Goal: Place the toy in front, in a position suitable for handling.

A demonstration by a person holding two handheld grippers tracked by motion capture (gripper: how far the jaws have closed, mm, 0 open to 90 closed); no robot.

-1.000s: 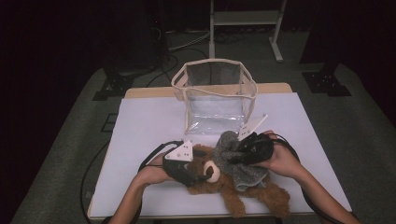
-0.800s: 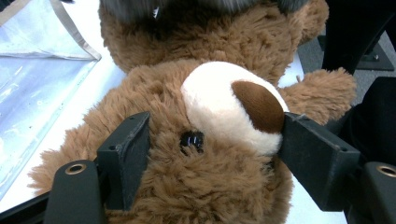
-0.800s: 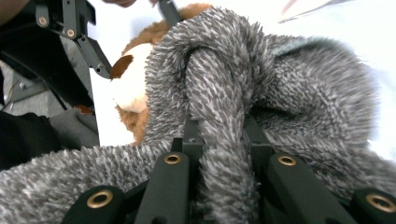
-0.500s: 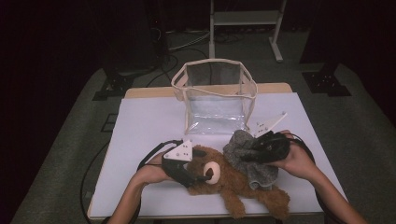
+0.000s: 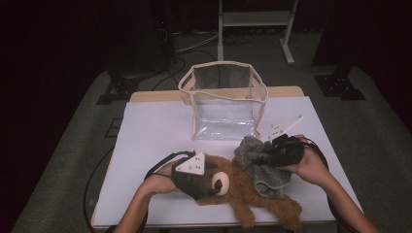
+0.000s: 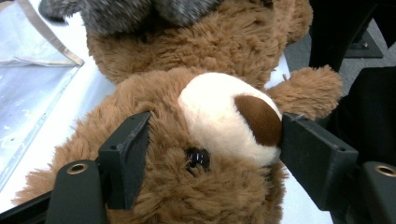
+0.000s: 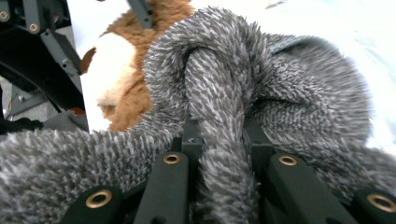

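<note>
The right tool point(image 7: 219, 140) is clamped on a soft, light grey cloth point(image 7: 289, 93) – best pinched at a bunched fold – while the left tool point(image 6: 212, 154), just closing, presses the squashy teddy bear point(image 6: 215, 60) at its head.

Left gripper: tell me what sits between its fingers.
In the left gripper view, the teddy bear's head, snout and eye included, lies between the left gripper's fingers, which have just been closing on it.

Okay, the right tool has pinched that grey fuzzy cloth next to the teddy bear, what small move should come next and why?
Probably lift the grey cloth clear of the teddy bear and carry it toward the clear bag. The right tool is shut on a fold of it, the left tool straddles the bear's head as its jaws have been closing, and the bag stands open behind.
</note>
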